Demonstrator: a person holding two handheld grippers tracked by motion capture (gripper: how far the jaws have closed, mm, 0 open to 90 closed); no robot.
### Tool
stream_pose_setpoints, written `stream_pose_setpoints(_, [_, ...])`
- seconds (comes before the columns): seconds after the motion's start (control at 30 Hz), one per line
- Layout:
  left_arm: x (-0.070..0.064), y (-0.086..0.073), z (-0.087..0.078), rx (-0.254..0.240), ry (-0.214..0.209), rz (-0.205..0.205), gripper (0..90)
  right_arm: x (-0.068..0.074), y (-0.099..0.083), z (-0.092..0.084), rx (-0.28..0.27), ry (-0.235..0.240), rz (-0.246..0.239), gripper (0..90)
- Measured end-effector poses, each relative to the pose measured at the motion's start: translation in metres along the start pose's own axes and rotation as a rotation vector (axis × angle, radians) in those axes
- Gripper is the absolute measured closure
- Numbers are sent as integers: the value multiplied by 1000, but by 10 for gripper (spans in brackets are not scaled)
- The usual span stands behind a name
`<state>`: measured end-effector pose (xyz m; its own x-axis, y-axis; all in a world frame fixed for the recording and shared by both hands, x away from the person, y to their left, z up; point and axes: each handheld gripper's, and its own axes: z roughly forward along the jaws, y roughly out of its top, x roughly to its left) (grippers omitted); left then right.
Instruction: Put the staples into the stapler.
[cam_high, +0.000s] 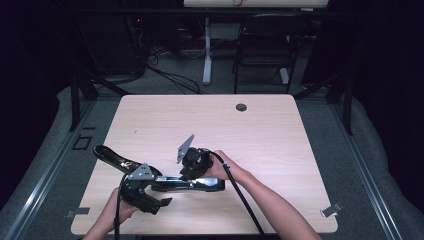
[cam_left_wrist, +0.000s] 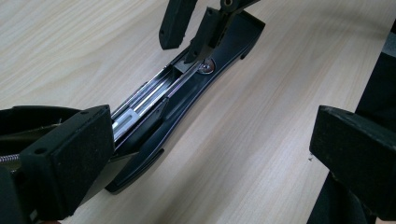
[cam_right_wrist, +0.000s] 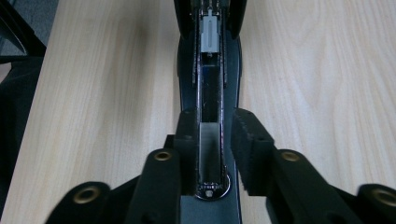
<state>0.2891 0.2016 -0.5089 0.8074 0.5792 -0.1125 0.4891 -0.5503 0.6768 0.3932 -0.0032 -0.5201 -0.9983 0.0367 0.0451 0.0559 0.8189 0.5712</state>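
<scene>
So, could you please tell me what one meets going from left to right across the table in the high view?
Raised stapler lid → left hand-held gripper → right hand-held gripper → right hand → bare table.

The stapler (cam_left_wrist: 187, 100) has a glossy black plastic body and a bright, smooth metal staple channel (cam_right_wrist: 209, 154). The table (cam_high: 260, 135) is pale, matt wood-grain laminate. The right gripper (cam_right_wrist: 212, 140) pads (cam_right_wrist: 250, 135) look matt black and ribbed

Bench (cam_high: 260, 135): far half and right side free. Obstacle: open stapler (cam_high: 165, 181) near front edge, left of centre.
</scene>
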Motion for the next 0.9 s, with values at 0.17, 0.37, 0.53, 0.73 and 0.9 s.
stream_pose_setpoints(0.17, [0, 0, 0, 0, -1, 2, 1, 1, -3, -8, -1, -41, 35, 606])
stream_pose_setpoints(0.37, [0, 0, -1, -3, -1, -1, 1, 7, -13, -22, 2, -79, 111, 457])
stream_pose_setpoints(0.53, [-1, 1, 0, -5, 0, 1, 1, 16, -20, -34, 13, -106, 148, 358])
stream_pose_setpoints(0.73, [-1, 0, -1, -5, 2, 4, 1, 29, -34, -50, 29, -133, 186, 248])
stream_pose_setpoints(0.9, [-2, 0, -2, -9, 1, 7, 1, 32, -62, -57, 47, -171, 257, 215])
